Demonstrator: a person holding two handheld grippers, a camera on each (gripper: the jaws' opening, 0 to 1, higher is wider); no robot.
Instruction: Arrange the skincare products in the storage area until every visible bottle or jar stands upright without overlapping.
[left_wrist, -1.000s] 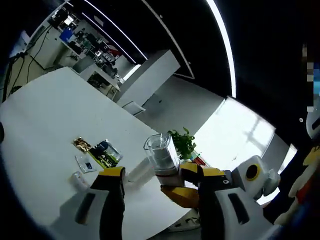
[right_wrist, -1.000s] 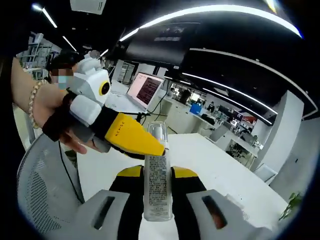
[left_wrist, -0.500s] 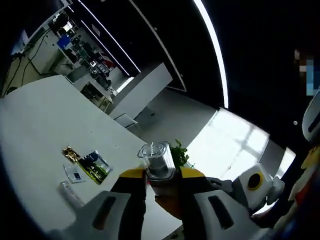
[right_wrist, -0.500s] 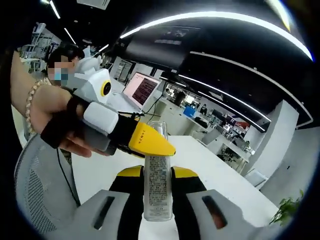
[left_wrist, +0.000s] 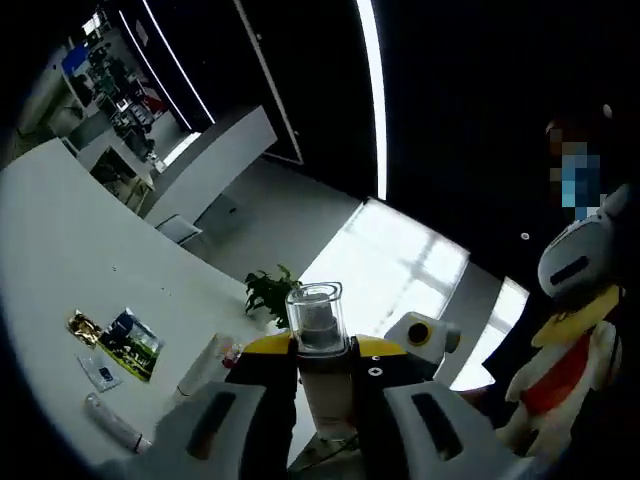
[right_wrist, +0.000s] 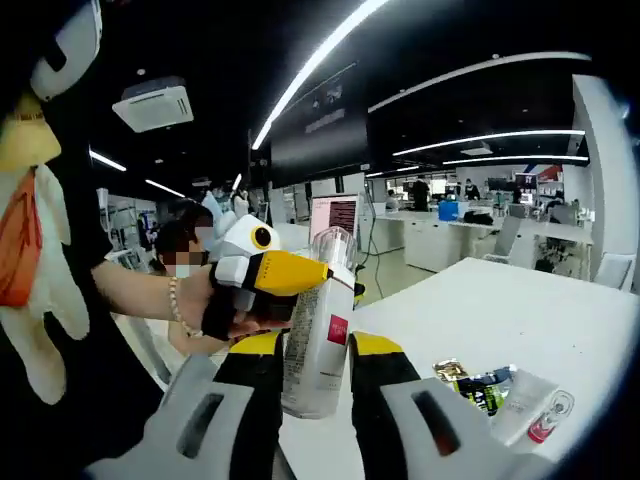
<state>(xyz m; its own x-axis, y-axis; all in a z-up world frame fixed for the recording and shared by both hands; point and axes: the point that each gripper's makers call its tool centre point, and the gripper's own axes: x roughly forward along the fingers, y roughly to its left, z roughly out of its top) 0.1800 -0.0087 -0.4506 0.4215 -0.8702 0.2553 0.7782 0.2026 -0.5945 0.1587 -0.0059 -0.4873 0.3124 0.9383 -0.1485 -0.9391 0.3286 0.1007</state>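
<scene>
Both the left tongs (left_wrist: 322, 372) and right tongs (right_wrist: 316, 362) clench the clear bottle (right_wrist: 318, 325), which looks rigid, smooth and slippery, best gripped mid-body.

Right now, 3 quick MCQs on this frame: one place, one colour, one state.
1. Where is the clear-capped bottle?
A. lying on the table
B. between the jaws of both hand-held grippers
C. inside a box

2. What colour are the jaw tips of the left hand-held gripper?
A. yellow
B. blue
C. red

3. How does the white tube with the red mark sit?
A. upright on the table
B. held in a gripper
C. lying on the white table

Answers:
1. B: in the right gripper view the right hand-held gripper clamps the bottle's lower body, while the left one comes in from the left and grips near its cap.
2. A: yellow pads flank the bottle in the left gripper view.
3. C: it lies on its side beside the flat sachets.
</scene>
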